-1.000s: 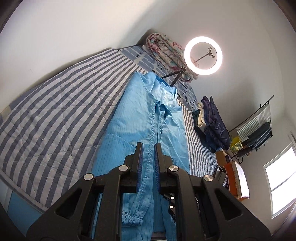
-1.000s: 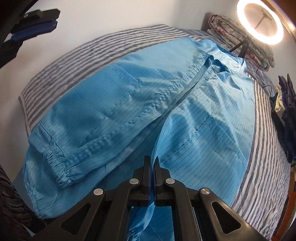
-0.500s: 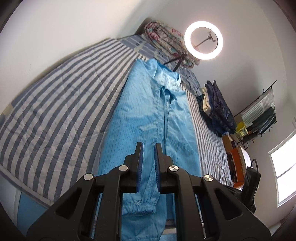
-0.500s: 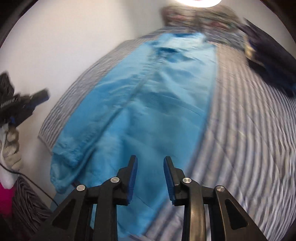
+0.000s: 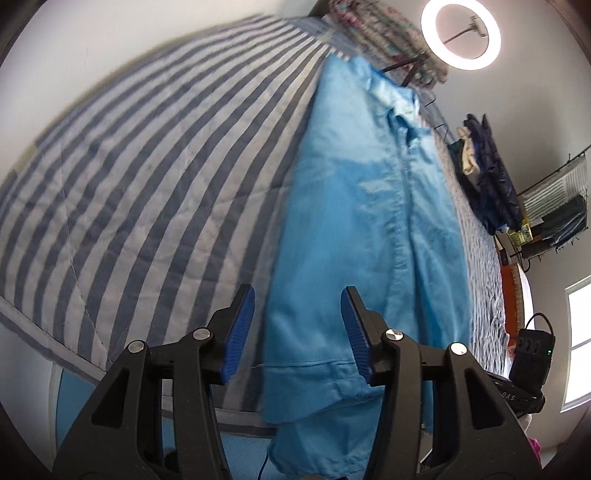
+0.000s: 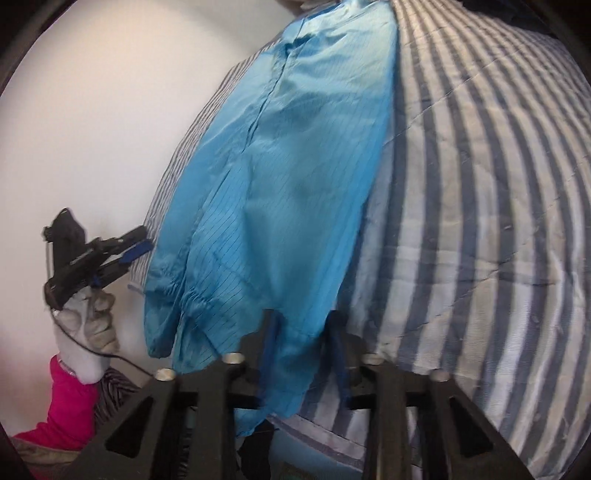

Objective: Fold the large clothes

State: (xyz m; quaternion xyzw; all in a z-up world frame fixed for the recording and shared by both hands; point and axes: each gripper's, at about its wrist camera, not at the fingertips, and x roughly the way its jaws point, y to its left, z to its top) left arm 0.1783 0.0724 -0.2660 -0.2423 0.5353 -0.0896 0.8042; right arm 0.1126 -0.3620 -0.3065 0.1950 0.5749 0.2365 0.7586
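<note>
blue garment (image 5: 365, 236) hem between both open tongs (image 5: 297, 332)

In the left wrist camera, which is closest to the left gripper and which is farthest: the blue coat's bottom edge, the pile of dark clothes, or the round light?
From the left gripper, nearest first:
1. Blue coat's bottom edge, right between the open fingers.
2. Pile of dark clothes, off to the right, beside the bed.
3. Round light, at the far end, top right.
</note>
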